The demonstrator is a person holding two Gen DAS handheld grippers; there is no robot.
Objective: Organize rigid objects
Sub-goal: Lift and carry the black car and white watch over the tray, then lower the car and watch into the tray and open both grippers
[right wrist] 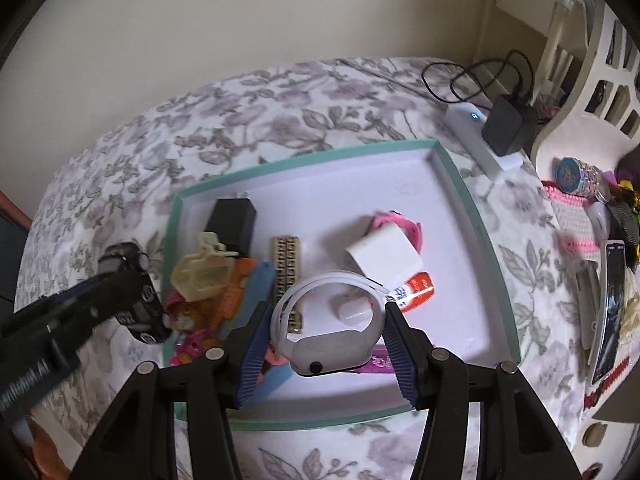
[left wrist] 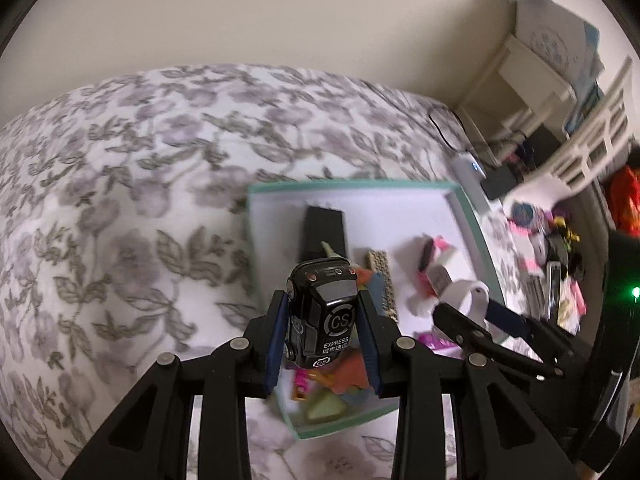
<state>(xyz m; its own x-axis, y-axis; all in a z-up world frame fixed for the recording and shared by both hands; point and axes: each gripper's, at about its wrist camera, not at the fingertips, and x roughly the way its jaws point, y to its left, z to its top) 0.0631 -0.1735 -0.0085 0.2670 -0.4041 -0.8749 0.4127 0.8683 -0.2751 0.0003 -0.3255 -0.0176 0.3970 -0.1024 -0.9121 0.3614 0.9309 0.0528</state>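
The black toy car (left wrist: pixel 322 312) is clamped between the left gripper (left wrist: pixel 324 336) fingers, long axis along them, tail lights forward, roof reading "CS EXPRESS", above the teal-rimmed tray (left wrist: pixel 476 232) on the floral bed (left wrist: pixel 120 200). The right gripper (right wrist: pixel 328 344) fingers pinch a white watch (right wrist: pixel 332 344) over the tray.

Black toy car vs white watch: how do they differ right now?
Colour: the toy car is glossy black with white "CS EXPRESS" lettering; the watch is plain white. Shape: the toy car is a solid block; the watch is an open loop of strap. Holder: the left gripper clamps the toy car, the right gripper clamps the watch. Shared: both are held above the teal-rimmed tray.
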